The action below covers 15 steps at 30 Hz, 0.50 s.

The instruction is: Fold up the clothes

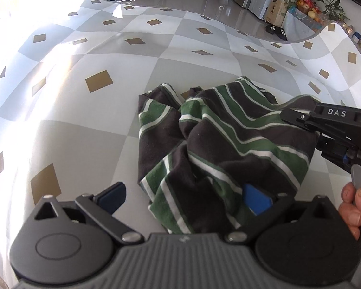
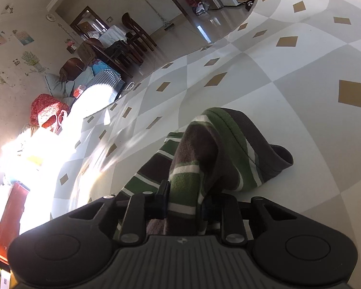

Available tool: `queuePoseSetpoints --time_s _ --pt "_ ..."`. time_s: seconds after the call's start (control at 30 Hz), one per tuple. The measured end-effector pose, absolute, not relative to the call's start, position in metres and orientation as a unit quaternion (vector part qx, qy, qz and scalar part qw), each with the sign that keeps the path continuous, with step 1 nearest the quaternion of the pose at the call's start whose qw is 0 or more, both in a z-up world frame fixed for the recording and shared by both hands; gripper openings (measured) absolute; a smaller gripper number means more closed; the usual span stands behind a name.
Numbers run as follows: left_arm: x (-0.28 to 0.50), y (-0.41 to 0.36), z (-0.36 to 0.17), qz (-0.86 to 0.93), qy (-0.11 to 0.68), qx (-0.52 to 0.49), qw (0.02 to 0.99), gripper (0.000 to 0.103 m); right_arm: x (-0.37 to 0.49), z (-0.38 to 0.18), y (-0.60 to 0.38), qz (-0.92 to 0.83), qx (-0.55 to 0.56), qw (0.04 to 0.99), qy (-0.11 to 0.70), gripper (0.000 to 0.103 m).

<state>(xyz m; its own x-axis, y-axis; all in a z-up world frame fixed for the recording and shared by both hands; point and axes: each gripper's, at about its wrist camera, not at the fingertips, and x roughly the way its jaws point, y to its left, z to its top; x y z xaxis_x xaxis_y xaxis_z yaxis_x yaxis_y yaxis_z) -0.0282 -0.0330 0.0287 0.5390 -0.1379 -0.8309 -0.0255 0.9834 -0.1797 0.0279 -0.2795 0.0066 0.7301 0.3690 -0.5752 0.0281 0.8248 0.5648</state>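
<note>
Your right gripper (image 2: 184, 204) is pinching the crumpled green, brown and white striped garment (image 1: 223, 142); your left gripper (image 1: 185, 200) is hanging spread wide over its near edge.

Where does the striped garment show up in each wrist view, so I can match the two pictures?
Left wrist view: the striped garment lies crumpled at centre-right, on the checked table cover.
Right wrist view: it fills the lower centre, bunched between the right gripper fingers.
Shared landmark: the cover's brown diamonds.

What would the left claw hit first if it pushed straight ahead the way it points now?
Probably the striped garment: the open left claw already has its near folds between its fingers, one blue pad showing through them. Depth is unclear.
</note>
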Motion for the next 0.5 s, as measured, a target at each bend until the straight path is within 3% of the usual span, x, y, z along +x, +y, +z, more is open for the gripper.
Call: queuePoseSetpoints --time_s 0.5 --pt "-0.02 -0.008 0.086 -0.053 0.423 -0.158 0.891 0.103 -0.008 0.046 -0.231 0.205 0.121 0.928 0.286 0.016"
